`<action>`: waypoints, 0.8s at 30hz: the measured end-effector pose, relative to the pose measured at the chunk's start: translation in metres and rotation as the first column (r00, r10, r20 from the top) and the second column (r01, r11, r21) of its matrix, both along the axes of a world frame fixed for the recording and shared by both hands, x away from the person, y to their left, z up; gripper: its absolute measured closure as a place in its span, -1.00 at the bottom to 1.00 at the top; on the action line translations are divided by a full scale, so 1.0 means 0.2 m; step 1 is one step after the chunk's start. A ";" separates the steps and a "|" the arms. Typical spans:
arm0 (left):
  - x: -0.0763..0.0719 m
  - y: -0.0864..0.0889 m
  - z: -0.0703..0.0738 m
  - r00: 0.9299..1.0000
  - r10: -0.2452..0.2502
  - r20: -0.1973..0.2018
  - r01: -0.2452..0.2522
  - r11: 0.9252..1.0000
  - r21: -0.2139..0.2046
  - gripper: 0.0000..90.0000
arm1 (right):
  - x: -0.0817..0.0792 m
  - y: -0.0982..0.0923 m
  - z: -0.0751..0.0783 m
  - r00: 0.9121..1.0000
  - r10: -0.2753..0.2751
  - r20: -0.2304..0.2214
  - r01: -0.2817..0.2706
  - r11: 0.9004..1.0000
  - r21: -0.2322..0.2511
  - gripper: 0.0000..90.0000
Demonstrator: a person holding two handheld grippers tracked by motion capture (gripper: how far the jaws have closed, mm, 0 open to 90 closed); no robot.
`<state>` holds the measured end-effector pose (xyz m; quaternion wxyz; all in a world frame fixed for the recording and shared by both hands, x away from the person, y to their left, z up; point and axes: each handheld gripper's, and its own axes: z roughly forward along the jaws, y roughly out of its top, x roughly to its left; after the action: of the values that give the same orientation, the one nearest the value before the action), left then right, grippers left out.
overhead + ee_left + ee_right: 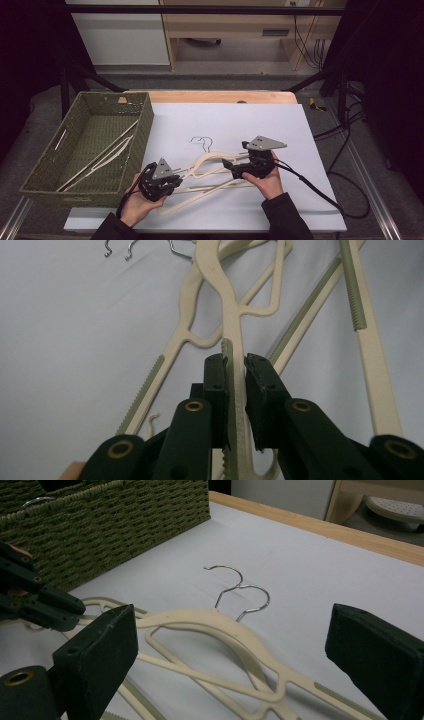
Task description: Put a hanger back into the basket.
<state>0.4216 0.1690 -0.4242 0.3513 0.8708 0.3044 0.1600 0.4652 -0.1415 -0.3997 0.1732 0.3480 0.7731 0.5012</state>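
Two cream plastic hangers [212, 167] with wire hooks [201, 141] lie crossed on the white sheet [260, 122]. My left gripper [174, 181] is shut on the notched arm of one hanger [231, 325], its pads pressing both sides of the arm. The other hanger's arm [367, 340] runs past on the right of the left gripper view. My right gripper [228, 164] stands open just above the hangers' necks. In the right gripper view its jaws are wide apart over the hanger [210, 622], and the hooks [240, 587] lie beyond. The left gripper [50, 605] shows at that view's left edge.
A green woven basket [146, 125] stands at the left of the table with several cream hangers [100, 155] inside. Its wall [125, 520] rises close behind the hangers. The table's wooden edge [220, 96] runs along the back, and a cable [310, 185] trails from the right gripper.
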 end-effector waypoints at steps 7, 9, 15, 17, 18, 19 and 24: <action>-0.03 0.00 0.05 1.000 0.011 0.018 -0.011 1.000 -0.009 0.77 | 0.10 0.12 -0.02 1.000 0.010 -0.026 -0.010 1.000 0.007 -0.79; -0.04 -0.01 0.06 1.000 0.013 0.023 -0.012 1.000 -0.009 0.77 | 0.12 0.15 -0.03 0.999 0.013 -0.034 -0.013 1.000 0.005 -0.78; -0.06 -0.01 0.09 0.999 0.017 0.044 -0.017 1.000 -0.014 0.77 | 0.20 0.23 -0.03 0.998 -0.012 -0.066 0.012 1.000 0.000 -0.72; -0.06 -0.02 0.09 0.999 0.019 0.047 -0.018 1.000 -0.015 0.77 | 0.21 0.24 -0.04 0.997 -0.020 -0.075 0.020 1.000 0.001 -0.72; -0.07 -0.02 0.10 0.998 0.019 0.053 -0.018 1.000 -0.016 0.77 | 0.23 0.26 -0.04 0.997 -0.023 -0.080 0.022 1.000 -0.020 -0.68; -0.07 -0.02 0.10 0.998 0.019 0.055 -0.018 1.000 -0.014 0.77 | 0.24 0.27 -0.04 0.996 -0.025 -0.081 0.023 0.999 -0.024 -0.67; -0.07 -0.02 0.10 0.998 0.021 0.057 -0.019 1.000 -0.021 0.77 | 0.28 0.32 -0.04 0.994 -0.043 -0.102 0.039 0.998 -0.042 -0.59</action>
<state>0.4071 0.1647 -0.4034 0.3670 0.8592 0.3045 0.1855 0.5204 -0.0779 -0.4087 0.1505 0.3857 0.7836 0.4632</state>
